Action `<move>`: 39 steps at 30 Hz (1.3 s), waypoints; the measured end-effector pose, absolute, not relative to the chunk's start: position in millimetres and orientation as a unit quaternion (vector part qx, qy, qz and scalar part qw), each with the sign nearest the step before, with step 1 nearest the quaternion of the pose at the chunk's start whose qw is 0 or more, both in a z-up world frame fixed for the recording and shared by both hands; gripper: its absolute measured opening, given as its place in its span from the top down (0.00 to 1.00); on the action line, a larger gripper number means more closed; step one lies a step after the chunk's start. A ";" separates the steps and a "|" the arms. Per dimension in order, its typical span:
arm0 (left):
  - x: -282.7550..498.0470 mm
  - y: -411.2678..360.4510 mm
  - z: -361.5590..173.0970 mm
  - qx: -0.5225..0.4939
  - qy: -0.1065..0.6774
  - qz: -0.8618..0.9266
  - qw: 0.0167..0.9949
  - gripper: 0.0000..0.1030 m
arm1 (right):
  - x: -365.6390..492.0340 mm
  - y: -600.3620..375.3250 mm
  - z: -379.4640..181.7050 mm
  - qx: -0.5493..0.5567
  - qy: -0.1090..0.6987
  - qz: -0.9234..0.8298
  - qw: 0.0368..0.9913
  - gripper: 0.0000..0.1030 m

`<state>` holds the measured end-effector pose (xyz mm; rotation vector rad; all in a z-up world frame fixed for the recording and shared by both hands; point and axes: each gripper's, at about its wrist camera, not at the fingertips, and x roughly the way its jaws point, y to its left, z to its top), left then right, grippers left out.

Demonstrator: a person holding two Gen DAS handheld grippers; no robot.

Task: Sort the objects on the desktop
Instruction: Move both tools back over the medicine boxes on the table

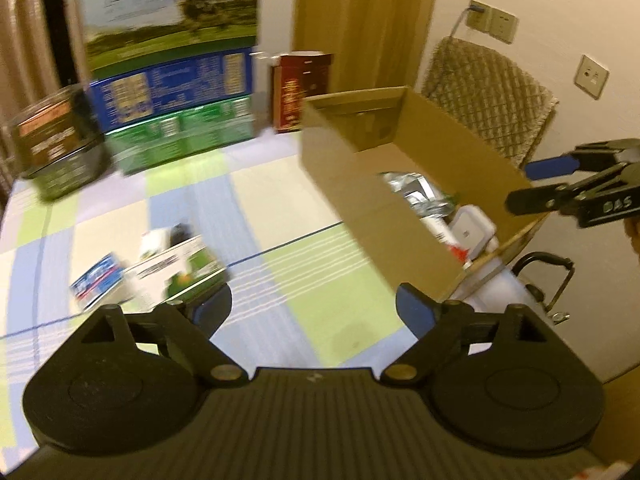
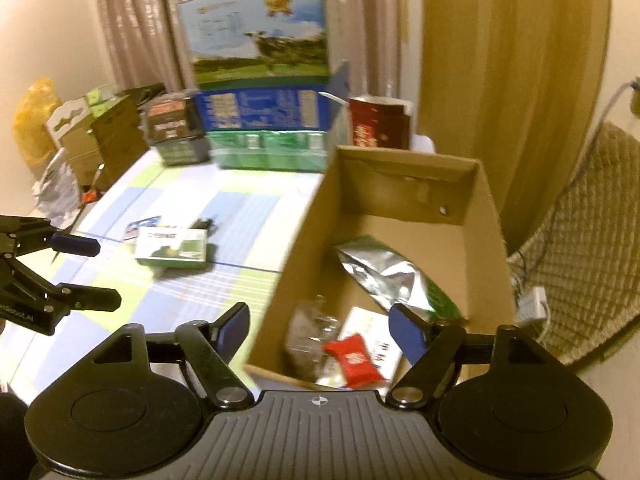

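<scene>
Open brown cardboard box [image 2: 404,236] fills the right-centre of the right wrist frame, with a silver foil bag [image 2: 384,272] and a red packet [image 2: 354,360] inside. A green-and-white carton [image 2: 172,248] lies left of it on the checked worktop [image 2: 240,216]. Left gripper [image 1: 314,306] and right gripper [image 2: 318,330] both have jaws spread, nothing in them.

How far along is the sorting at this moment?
Partly done. The cardboard box already holds a silver bag, a red packet and more. Neither the left gripper nor the right gripper holds anything. A green box and other small items remain on the table.
</scene>
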<state>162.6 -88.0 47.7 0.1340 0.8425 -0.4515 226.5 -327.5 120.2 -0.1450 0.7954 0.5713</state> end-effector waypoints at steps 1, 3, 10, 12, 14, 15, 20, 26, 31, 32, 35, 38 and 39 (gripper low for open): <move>158.9 -77.8 48.5 0.064 0.406 -0.210 0.887 0.13 | 223.2 -323.2 121.3 -0.072 0.379 0.279 0.879 0.24; 150.9 -58.4 50.6 0.063 0.405 -0.196 0.891 0.10 | 216.5 -312.8 123.8 -0.076 0.373 0.289 0.878 0.20; 127.6 1.7 51.3 0.059 0.404 -0.161 0.898 0.02 | 199.6 -276.4 125.4 -0.106 0.359 0.324 0.869 0.13; 122.9 12.5 48.9 0.064 0.407 -0.156 0.898 0.02 | 195.1 -266.1 125.1 -0.121 0.354 0.331 0.866 0.13; 119.7 22.1 46.6 0.067 0.410 -0.152 0.897 0.02 | 190.9 -255.5 125.2 -0.139 0.348 0.340 0.862 0.12; 118.8 26.0 46.0 0.067 0.413 -0.153 0.895 0.02 | 188.9 -252.1 124.8 -0.145 0.345 0.344 0.861 0.12; 116.0 40.2 43.0 0.066 0.415 -0.151 0.895 0.02 | 181.7 -231.4 121.4 -0.184 0.327 0.369 0.850 0.11; 121.2 50.5 34.7 0.070 0.418 -0.147 0.894 0.02 | 176.5 -202.6 112.0 -0.261 0.299 0.390 0.831 0.11; 133.8 58.2 25.3 0.074 0.423 -0.143 0.892 0.02 | 179.6 -179.2 101.2 -0.312 0.276 0.412 0.810 0.11; 136.6 59.2 22.5 0.077 0.424 -0.144 0.891 0.02 | 180.5 -175.6 99.1 -0.319 0.273 0.415 0.807 0.11; 145.6 61.4 14.4 0.086 0.429 -0.148 0.887 0.02 | 187.5 -161.3 90.9 -0.337 0.270 0.427 0.795 0.11; 155.2 63.4 5.3 0.094 0.433 -0.154 0.883 0.02 | 195.6 -147.1 81.6 -0.352 0.269 0.435 0.784 0.11; 158.4 63.8 2.5 0.097 0.434 -0.155 0.882 0.02 | 198.6 -143.2 78.3 -0.356 0.269 0.438 0.780 0.11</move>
